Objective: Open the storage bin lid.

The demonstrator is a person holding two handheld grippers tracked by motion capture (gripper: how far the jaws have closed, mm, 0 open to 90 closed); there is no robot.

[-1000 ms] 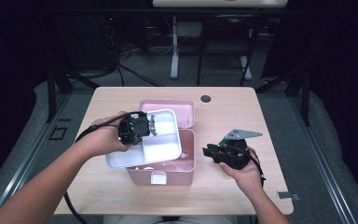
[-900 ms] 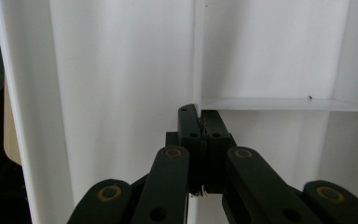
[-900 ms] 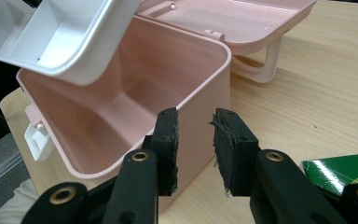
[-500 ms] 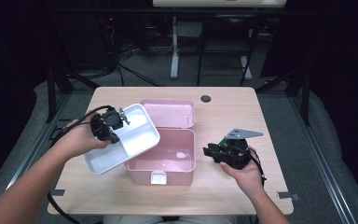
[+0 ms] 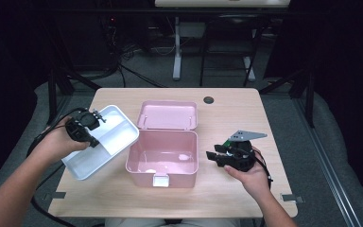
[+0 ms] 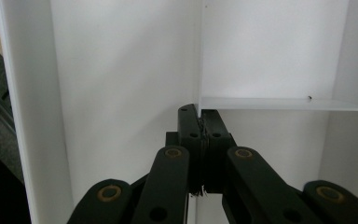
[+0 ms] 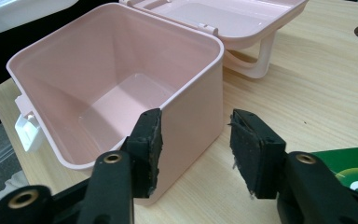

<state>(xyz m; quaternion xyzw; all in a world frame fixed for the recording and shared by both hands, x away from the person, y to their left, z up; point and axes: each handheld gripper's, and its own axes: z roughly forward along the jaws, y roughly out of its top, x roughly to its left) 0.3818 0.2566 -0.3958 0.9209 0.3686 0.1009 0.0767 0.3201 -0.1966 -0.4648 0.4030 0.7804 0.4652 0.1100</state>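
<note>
The left gripper (image 5: 90, 127) is clenched on the divider of the white tray (image 5: 116, 135), holding it tilted over the table's (image 5: 236, 109) left edge, just left of the open pink box (image 5: 163, 158). The right gripper (image 5: 217, 157) rests near the box's right side — its jaws have just been opening, one pad inside the wall's corner, the other clear of it.

A light wooden table (image 5: 246, 113) carries an open pink box (image 5: 163, 158) near its middle. The box's lid (image 5: 168, 115) is hinged back behind it, and a dark round hole (image 5: 209, 100) lies just beyond the lid's right corner.
</note>
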